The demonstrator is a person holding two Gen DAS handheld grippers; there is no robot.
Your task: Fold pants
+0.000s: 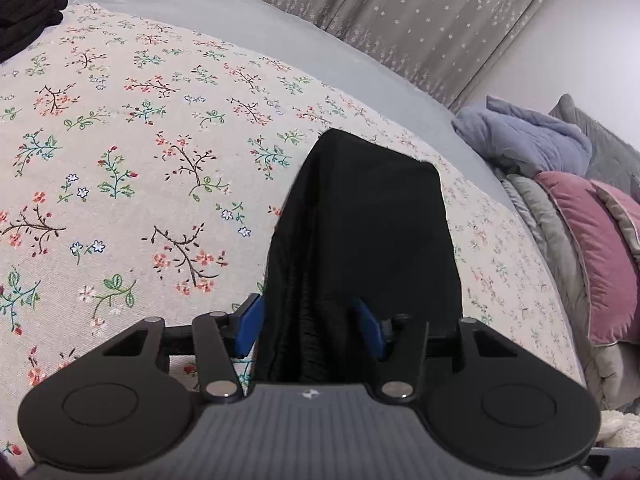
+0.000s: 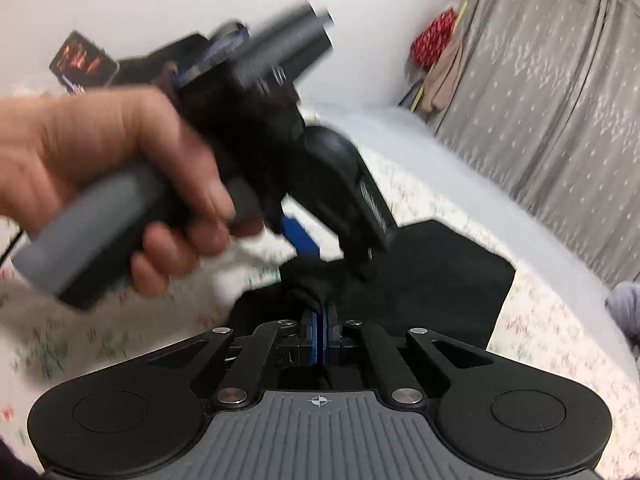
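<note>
The black pants (image 1: 372, 216) lie folded on the floral bedspread (image 1: 120, 160). My left gripper (image 1: 310, 312) stands open over their near end, its blue pads (image 1: 250, 328) on either side of a bunched, ribbed fold; the fabric also spreads out past the right pad. In the right wrist view the pants (image 2: 440, 280) lie spread ahead, and my right gripper (image 2: 320, 316) is shut on a raised pinch of their black fabric. A person's hand (image 2: 120, 168) holds the blurred left gripper (image 2: 328, 252) just above that pinch, pointing down at the pants.
A pile of black clothes (image 1: 28, 12) sits at the far left of the bed. Blue-grey (image 1: 520, 140) and pink (image 1: 592, 248) bedding is heaped along the right side. A grey starred curtain (image 1: 400, 20) hangs behind the bed, and red cloth (image 2: 434, 40) hangs by the wall.
</note>
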